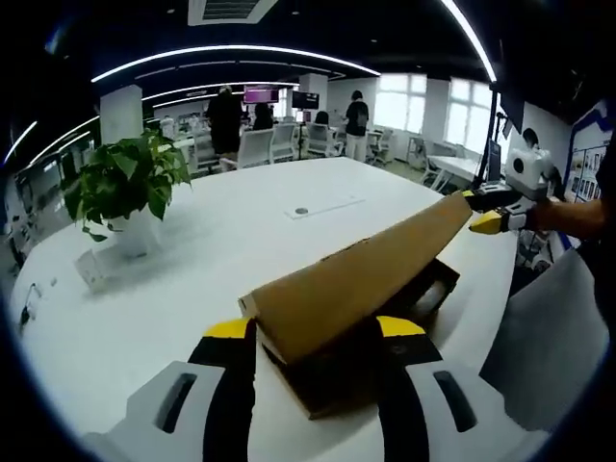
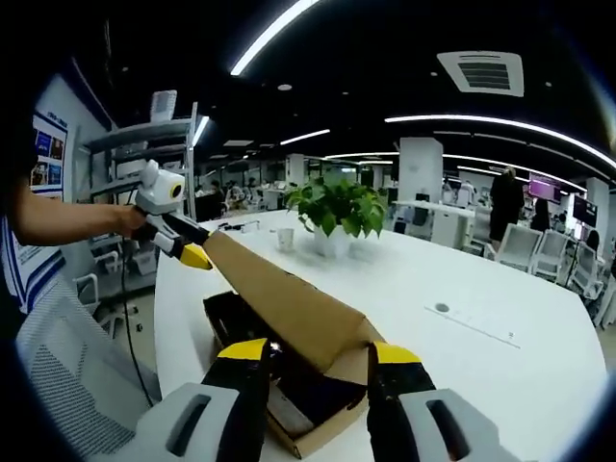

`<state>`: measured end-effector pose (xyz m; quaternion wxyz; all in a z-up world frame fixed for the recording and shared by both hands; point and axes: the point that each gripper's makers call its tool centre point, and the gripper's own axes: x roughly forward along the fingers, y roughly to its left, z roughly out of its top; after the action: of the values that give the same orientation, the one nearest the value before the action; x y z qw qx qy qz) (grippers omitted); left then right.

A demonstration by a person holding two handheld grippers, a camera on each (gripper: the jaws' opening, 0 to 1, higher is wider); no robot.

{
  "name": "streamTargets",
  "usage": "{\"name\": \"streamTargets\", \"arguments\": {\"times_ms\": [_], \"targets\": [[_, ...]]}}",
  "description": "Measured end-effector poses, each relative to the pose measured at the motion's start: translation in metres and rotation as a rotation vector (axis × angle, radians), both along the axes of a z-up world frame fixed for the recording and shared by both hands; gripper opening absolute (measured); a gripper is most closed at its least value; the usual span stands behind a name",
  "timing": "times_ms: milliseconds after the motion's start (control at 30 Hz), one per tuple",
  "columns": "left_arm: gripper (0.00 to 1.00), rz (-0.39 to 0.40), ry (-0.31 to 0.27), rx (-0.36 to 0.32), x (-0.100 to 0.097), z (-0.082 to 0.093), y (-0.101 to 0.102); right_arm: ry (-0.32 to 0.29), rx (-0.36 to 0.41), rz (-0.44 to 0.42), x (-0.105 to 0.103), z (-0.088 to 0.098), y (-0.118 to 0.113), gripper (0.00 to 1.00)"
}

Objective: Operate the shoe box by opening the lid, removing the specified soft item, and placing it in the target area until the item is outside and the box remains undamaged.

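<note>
Your left claw (image 1: 313,339) grips one end of the raised lid (image 1: 361,274), jaws closed on its edge; in its view the right claw (image 1: 493,214) pinches the far end. Lift both ends evenly so the cardboard does not twist or tear. The box (image 1: 385,371) lies on the white table (image 1: 241,231), a plant (image 1: 125,183) further off. From the right claw (image 2: 313,358), the lid (image 2: 279,289) slopes over the box (image 2: 318,409), dark contents inside; which is the soft item I cannot tell. Office chairs (image 2: 525,250) stand beyond.
</note>
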<state>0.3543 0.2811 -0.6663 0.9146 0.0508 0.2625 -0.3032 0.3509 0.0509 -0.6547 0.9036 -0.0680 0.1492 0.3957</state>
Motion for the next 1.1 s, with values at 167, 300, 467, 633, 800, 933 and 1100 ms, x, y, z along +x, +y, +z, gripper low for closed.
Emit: {"name": "streamTargets", "arguments": {"times_ms": [167, 300, 467, 633, 800, 933, 1100], "targets": [[0.42, 0.021, -0.019, 0.0, 0.008, 0.006, 0.002, -0.016, -0.001, -0.004, 0.006, 0.005, 0.001, 0.39], [0.36, 0.046, -0.041, 0.002, 0.016, 0.009, 0.007, -0.025, 0.008, -0.013, 0.014, 0.01, 0.0, 0.39], [0.31, 0.054, -0.058, 0.014, 0.025, 0.013, 0.01, -0.037, 0.004, -0.015, 0.022, 0.014, 0.0, 0.39], [0.26, 0.067, -0.076, 0.031, 0.034, 0.016, 0.014, -0.043, 0.005, -0.022, 0.027, 0.017, 0.001, 0.41], [0.19, 0.078, -0.091, 0.05, 0.042, 0.017, 0.019, -0.052, 0.002, -0.026, 0.032, 0.018, 0.001, 0.41], [0.16, 0.084, -0.101, 0.055, 0.049, 0.02, 0.021, -0.063, -0.006, -0.021, 0.037, 0.02, 0.003, 0.43], [0.1, 0.099, -0.119, 0.071, 0.058, 0.022, 0.026, -0.069, -0.012, -0.026, 0.046, 0.023, 0.003, 0.44]]}}
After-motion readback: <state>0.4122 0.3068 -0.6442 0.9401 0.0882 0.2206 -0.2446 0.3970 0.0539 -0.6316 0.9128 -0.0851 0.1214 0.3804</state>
